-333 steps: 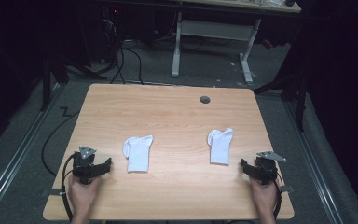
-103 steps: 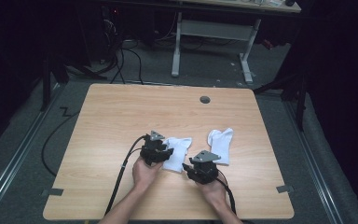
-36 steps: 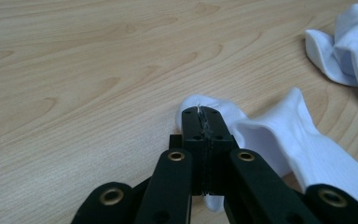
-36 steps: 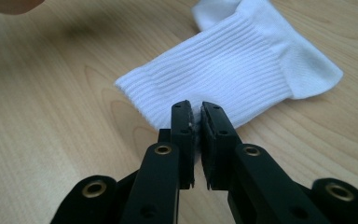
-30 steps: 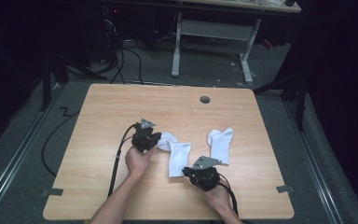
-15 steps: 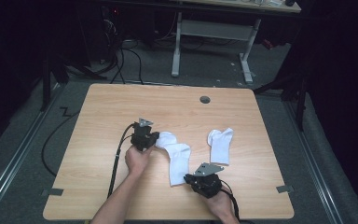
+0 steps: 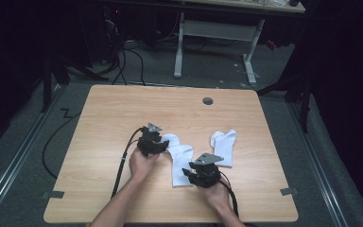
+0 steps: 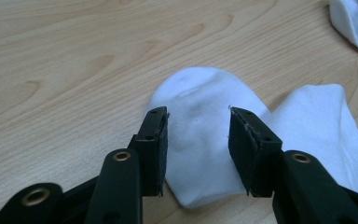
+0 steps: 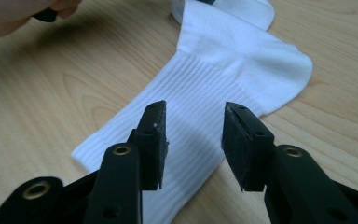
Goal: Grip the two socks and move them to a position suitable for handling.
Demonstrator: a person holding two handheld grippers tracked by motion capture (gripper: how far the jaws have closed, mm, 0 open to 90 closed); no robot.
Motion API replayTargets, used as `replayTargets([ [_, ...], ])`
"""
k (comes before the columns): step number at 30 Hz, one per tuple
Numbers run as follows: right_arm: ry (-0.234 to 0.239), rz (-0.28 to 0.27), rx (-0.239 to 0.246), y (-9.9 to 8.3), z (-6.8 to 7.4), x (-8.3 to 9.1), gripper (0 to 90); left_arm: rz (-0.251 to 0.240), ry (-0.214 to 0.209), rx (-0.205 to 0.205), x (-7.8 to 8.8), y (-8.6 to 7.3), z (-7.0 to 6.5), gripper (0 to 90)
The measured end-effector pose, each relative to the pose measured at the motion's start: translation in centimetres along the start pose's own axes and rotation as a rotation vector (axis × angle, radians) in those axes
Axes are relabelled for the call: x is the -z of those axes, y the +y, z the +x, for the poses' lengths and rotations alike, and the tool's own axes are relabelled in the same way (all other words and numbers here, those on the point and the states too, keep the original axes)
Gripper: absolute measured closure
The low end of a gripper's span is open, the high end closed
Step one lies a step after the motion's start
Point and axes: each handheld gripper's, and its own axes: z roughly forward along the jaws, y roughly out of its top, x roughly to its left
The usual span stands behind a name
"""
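A white cotton ankle sock [image 7: 179, 158] lies stretched flat just below the middle of the high view on the pale wooden table [image 7: 104, 113], toe toward the upper left and ribbed cuff toward the bottom, probably so it can be paired with the second white sock [image 7: 224, 146] lying apart to its right. The left gripper [image 7: 152, 140] sits over the toe and the right gripper [image 7: 202, 172] over the cuff, one at each end, as suits pulling the fabric straight. Half a second earlier both ends were pinched; the jaws have just been opening and now stand about halfway apart, with the sock lying loose between them and neither pad pressing on it [image 8: 205, 135] [image 9: 193, 126].
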Motion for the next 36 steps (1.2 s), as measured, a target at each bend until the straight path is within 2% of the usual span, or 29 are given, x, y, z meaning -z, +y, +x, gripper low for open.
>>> replayTargets([
  [2, -0.011, 0.019, -0.004, 0.3, 0.0, -0.7, 57.0, 0.007, -0.005, -0.002, -0.2, -0.1, -0.1, 56.5],
  [6, -0.03, 0.05, -0.007, 0.6, 0.0, -1.7, 56.1, 0.037, 0.009, -0.035, -0.7, -0.2, -0.3, 56.4],
  [10, -0.03, 0.061, 0.015, 0.5, -0.1, -2.0, 64.9, 0.091, 0.054, -0.109, -1.0, 0.5, -1.0, 57.9],
  [12, -0.03, 0.069, 0.032, 0.5, -0.2, -1.9, 72.2, 0.11, 0.061, -0.116, -1.1, 0.8, -1.2, 60.0],
  [14, -0.021, 0.076, 0.046, 0.5, -0.1, -1.7, 79.8, 0.124, 0.064, -0.124, -1.2, 1.1, -1.3, 66.9],
  [17, -0.013, 0.083, 0.057, 0.4, -0.1, -1.6, 83.5, 0.152, 0.062, -0.157, -1.5, 1.6, -1.7, 83.2],
  [18, -0.012, 0.081, 0.063, 0.4, 0.0, -1.6, 83.9, 0.157, 0.059, -0.161, -1.5, 1.7, -1.8, 86.0],
  [19, -0.008, 0.082, 0.062, 0.4, 0.1, -1.5, 84.1, 0.157, 0.046, -0.148, -1.5, 1.8, -1.7, 86.8],
  [24, 0.0, 0.061, 0.077, 0.2, 0.3, -0.8, 84.5, 0.099, 0.043, -0.122, -0.7, 2.6, -1.2, 87.4],
  [28, -0.002, 0.032, 0.089, 0.3, 0.7, -0.1, 84.5, -0.002, 0.058, -0.09, 0.4, 3.7, -0.7, 87.4],
  [32, -0.004, 0.026, 0.097, 0.1, 1.0, 0.1, 84.5, -0.049, 0.066, -0.079, 0.8, 4.4, -0.5, 87.2],
  [36, -0.006, 0.017, 0.08, -0.2, 0.9, 0.1, 84.4, -0.063, 0.066, -0.075, 0.1, 4.3, -0.4, 87.1],
])
